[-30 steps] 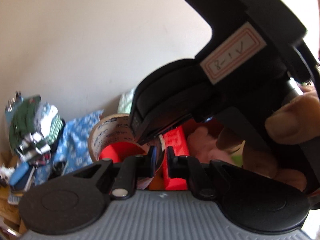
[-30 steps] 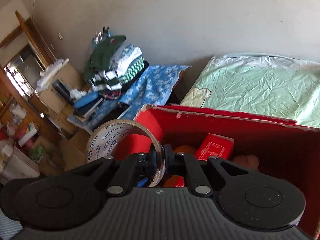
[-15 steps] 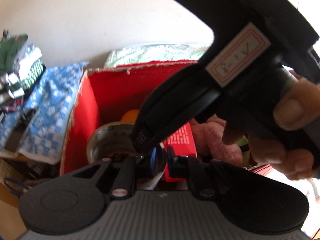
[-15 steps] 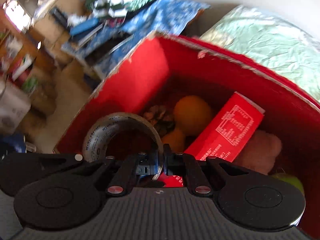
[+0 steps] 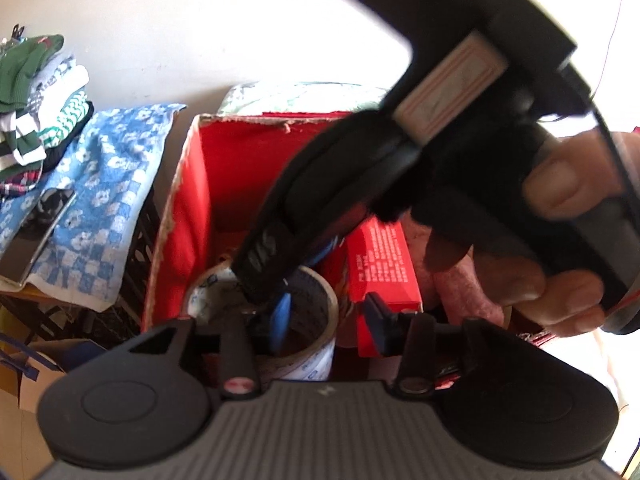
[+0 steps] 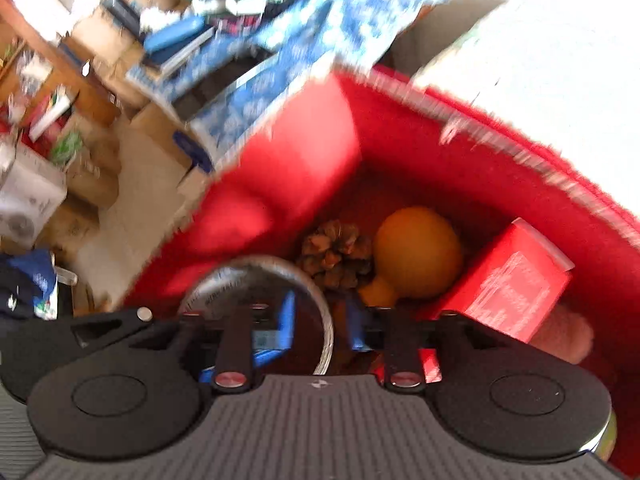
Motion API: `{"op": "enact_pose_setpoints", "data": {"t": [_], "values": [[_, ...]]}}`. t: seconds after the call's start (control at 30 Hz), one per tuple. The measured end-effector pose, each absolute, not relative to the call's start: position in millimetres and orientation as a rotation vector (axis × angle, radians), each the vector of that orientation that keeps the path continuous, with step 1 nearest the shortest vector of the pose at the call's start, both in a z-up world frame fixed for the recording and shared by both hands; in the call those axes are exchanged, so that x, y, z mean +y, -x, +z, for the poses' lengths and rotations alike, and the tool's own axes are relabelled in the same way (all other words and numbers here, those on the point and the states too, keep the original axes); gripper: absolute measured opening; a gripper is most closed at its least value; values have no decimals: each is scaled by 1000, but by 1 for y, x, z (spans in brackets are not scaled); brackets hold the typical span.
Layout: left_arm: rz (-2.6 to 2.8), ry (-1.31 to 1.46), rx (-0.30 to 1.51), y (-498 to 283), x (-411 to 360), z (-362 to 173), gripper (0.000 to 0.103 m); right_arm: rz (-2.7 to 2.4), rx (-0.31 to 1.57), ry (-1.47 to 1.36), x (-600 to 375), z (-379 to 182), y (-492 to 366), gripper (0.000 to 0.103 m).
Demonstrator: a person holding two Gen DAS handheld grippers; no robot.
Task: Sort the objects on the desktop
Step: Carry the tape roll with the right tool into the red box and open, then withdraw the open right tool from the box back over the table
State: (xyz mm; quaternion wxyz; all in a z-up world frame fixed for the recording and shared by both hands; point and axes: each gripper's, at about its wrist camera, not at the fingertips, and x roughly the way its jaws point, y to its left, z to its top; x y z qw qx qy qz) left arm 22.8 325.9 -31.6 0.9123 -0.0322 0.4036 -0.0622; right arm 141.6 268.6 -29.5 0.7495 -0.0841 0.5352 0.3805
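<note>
**Tape dropped into box**

Left wrist view: left claw point(image 5: 326, 318) spread wide, holding nothing, poised over the red box point(image 5: 180, 216). Tape roll point(image 5: 312, 344) just ahead, standing in the box's near left corner, with one blue finger point(image 5: 282, 320) poking inside its ring and the other finger on the far side of its wall, not pinching. Red carton point(image 5: 380, 264) just right of the roll. Right tool in a hand point(image 5: 552, 248) crossing above, nose pointing down at the roll.

Right wrist view: heavily blurred. Right claw point(image 6: 320, 322) likewise spread, straddling the roll's point(image 6: 320, 304) rim without gripping, one finger inside the ring, one outside. Pine cone point(image 6: 338, 254), orange gourd point(image 6: 416, 258) and carton point(image 6: 508, 284) lying deeper in the box point(image 6: 304, 160); something pink beside the carton, too soft to identify.

Step in hand, by the look of it: release of the roll into the box, seemingly just finished. Next move calls for lifting both claws straight up and clear, without hooking the ring on a finger, then back to the desk for whatever remains. No desk visible in either view, so no telling how much is left.
</note>
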Motion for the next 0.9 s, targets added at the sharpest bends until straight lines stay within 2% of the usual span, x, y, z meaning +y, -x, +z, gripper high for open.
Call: {"op": "enact_pose_setpoints", "data": {"t": [0.07,0.23,0.4,0.57,0.9], "values": [[-124,54,832,-21,323,-27,49,822,1124,147,260,-18,-140,55],[-130,47,789,-14,317,-8,67,781,1070,79,240,-2,-134,50],[-98,8,769,-22,306,3,76,694,1036,-43,217,5,-135,50],[-11,-24,743,-28,292,13,97,572,985,-141,195,14,-130,50],[17,13,760,-40,271,23,102,365,873,-247,130,30,-108,53]]}}
